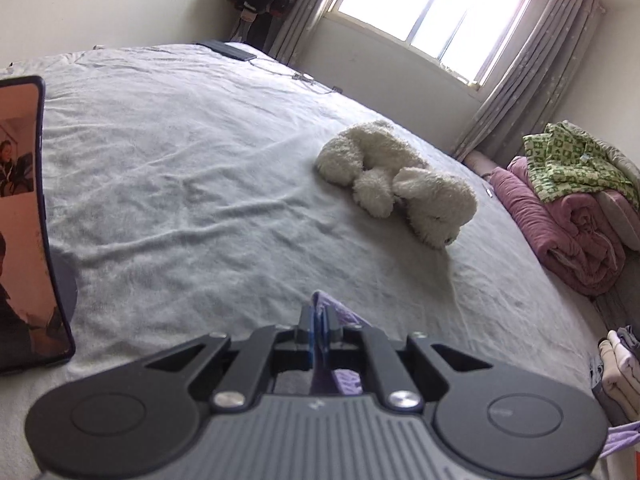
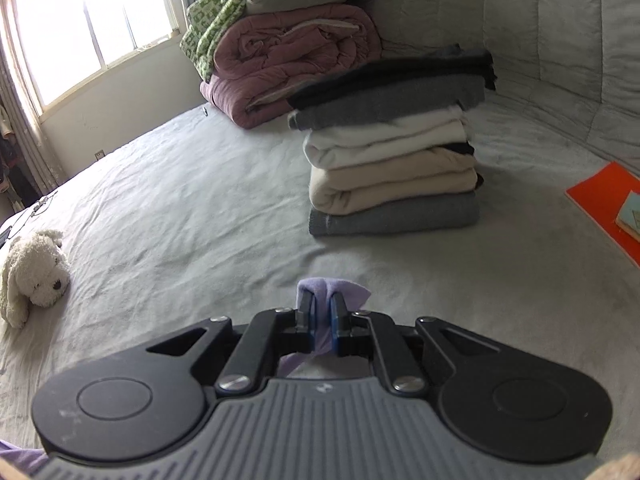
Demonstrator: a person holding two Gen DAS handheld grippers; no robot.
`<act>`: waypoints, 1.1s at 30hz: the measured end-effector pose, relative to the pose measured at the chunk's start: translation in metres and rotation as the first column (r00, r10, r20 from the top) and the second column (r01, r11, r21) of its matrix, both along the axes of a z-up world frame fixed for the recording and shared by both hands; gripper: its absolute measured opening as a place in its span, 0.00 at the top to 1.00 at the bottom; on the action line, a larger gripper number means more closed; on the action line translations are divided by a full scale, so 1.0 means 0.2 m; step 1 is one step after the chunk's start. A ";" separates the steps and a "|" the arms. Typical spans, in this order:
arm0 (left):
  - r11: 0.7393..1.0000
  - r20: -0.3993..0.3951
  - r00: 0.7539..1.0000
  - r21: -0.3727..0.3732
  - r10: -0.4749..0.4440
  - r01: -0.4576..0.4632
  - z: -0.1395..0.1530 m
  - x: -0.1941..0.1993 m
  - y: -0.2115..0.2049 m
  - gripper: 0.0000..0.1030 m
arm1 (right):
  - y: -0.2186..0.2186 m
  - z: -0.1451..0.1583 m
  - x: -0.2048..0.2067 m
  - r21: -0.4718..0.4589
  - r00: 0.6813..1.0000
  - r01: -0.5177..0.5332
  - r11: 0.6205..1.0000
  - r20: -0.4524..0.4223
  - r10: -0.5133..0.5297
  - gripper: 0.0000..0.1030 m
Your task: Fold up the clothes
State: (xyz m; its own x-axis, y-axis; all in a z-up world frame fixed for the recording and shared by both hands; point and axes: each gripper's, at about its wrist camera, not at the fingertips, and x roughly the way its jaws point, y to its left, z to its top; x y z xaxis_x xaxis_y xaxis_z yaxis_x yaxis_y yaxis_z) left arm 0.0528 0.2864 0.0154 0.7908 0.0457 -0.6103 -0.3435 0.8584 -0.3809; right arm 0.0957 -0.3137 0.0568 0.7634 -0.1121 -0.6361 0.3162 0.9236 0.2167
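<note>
Left tongs (image 1: 320, 330): I am pinching a fold of the lilac garment (image 1: 346, 312) tight between the blue pads, so that one end is staying under my control.
Right tongs (image 2: 320, 322): I am clamping another bunch of the same lilac garment (image 2: 346, 292), so it is hanging between both my hands above the bed.
Garment: most of it is running below the cameras, so I cannot tell how far it is folded.
Bed sheet (image 1: 180, 168): it is lying bare ahead of me, giving room for laying cloth flat.
Folded stack (image 2: 394, 152): it is sitting beyond my right tongs, probably where finished pieces are gathering.
Plush dog (image 1: 400, 180): it is lying well apart to the side.
</note>
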 end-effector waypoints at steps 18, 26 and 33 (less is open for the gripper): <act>0.998 -0.151 0.987 0.002 -0.057 0.058 -0.10 0.04 -0.02 0.71 | 0.15 -0.07 -0.06 -0.093 0.973 -0.124 0.988 -0.208 0.103 0.54; 0.998 -0.168 0.984 0.005 -0.059 0.061 -0.12 0.05 -0.01 0.71 | 0.60 -0.13 -0.01 -0.196 0.825 -0.552 0.810 -0.267 0.498 0.54; 0.998 -0.169 0.984 0.005 -0.056 0.058 -0.13 0.06 0.00 0.71 | 0.79 -0.25 0.07 -0.264 0.699 -0.710 0.652 -0.370 0.611 0.54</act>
State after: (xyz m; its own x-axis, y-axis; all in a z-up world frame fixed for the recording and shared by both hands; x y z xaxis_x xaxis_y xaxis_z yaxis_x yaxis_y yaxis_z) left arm 0.0645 0.2860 -0.0105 0.6783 0.0097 -0.7347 -0.3522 0.8818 -0.3136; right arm 0.1091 -0.1556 0.0059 0.5625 0.1089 -0.8196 -0.4177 0.8929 -0.1680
